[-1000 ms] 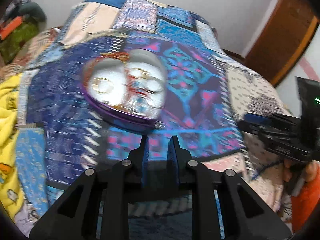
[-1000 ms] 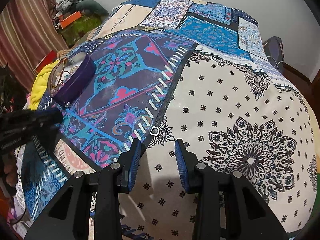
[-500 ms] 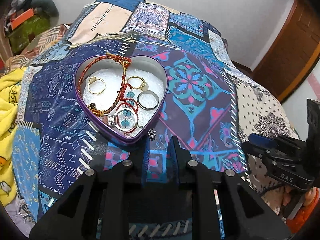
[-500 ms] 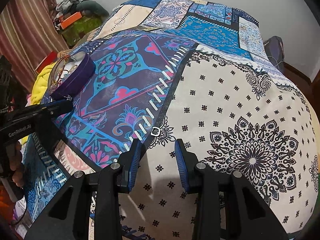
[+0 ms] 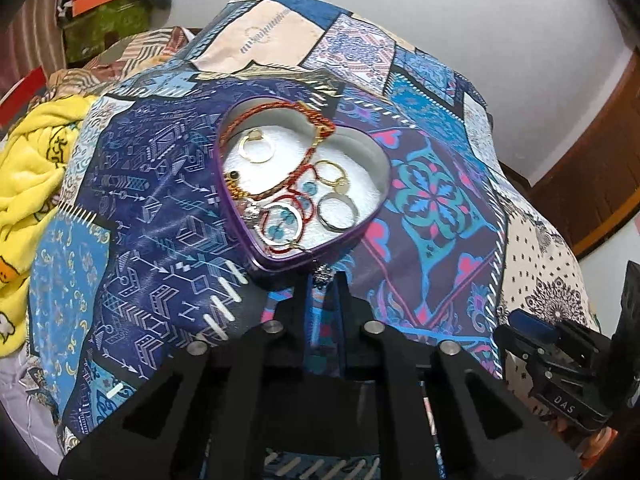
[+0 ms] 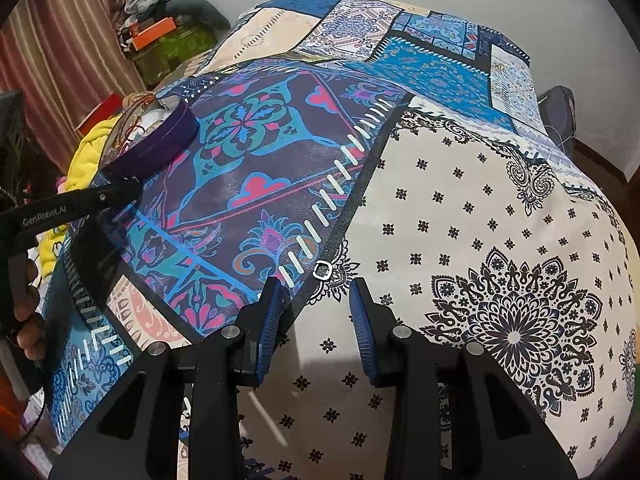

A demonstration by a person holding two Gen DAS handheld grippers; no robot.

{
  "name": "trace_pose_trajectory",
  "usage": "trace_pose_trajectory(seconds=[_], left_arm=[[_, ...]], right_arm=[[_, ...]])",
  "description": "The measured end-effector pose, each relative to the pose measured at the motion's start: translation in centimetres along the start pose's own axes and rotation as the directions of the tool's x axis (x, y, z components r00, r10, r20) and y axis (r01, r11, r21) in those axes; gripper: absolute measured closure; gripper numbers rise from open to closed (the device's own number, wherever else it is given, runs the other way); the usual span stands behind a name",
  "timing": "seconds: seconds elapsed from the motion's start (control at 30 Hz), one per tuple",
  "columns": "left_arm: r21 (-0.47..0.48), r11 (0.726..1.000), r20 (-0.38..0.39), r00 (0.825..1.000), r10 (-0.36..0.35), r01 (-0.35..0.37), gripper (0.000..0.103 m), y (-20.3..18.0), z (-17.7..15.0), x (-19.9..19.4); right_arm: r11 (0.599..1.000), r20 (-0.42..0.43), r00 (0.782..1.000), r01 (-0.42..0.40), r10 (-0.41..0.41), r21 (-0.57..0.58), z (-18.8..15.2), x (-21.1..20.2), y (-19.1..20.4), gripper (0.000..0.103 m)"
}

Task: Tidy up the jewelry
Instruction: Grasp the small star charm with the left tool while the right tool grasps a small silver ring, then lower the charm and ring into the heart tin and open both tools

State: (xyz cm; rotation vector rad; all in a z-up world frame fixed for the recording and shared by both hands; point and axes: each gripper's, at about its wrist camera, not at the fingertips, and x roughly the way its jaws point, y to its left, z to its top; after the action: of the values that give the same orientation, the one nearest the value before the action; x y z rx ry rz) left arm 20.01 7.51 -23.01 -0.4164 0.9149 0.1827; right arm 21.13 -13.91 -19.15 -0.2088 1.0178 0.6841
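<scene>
Purple heart-shaped tin (image 5: 308,258) open on the quilt, rings and red cord bracelet (image 5: 316,122) inside, small silver stud (image 5: 322,276) just outside its tip

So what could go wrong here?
Left gripper jaws have just been closing around a tiny silver charm by the heart tin; grip unclear, so it may slip into the bedspread. Fingers near the tin could nudge it. Small square ring ahead of the open right gripper blends with the print.

we look down along each gripper at the bed (image 5: 160,184). the left wrist view sits close over the heart-shaped tin (image 5: 280,258), facing far. the right wrist view stands further right; both share the tin (image 6: 160,148) and the purple patch (image 6: 248,160).
</scene>
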Motion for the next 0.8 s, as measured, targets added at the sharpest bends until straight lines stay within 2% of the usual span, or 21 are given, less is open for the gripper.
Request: trace_pose_trajectory(seconds=[0.13,0.33,0.5,0.63,0.8], left_arm=[[0.009,1.0,0.006,1.0,0.004,-0.004,0.096,-0.2,-0.1,0.0],[0.048,0.999,0.009,1.0,-0.002,0.001,0.097,-0.2,-0.4,-0.5],[0.085,0.996,0.024,1.0,-0.008,0.006,0.097,0.4,-0.8,-2.0],[0.106,0.994,0.045,0.999,0.001,-0.006,0.097,1.0,-0.9,-3.2],[0.112,0.994,0.062,0.998,0.0,-0.007,0.097,1.7,-0.7,-4.2]], right_arm=[[1.0,0.002,1.0,0.0,0.0,-0.005,0.0,0.1,0.1,0.071],[1.0,0.004,1.0,-0.001,0.001,-0.001,0.0,0.0,0.2,0.071],[1.0,0.005,1.0,0.016,-0.016,0.002,0.4,0.3,0.2,0.081],[0.999,0.003,0.999,0.05,-0.05,-0.002,0.8,0.7,0.5,0.093],[0.997,0.011,0.997,0.078,-0.077,-0.021,0.8,0.7,1.1,0.095]])
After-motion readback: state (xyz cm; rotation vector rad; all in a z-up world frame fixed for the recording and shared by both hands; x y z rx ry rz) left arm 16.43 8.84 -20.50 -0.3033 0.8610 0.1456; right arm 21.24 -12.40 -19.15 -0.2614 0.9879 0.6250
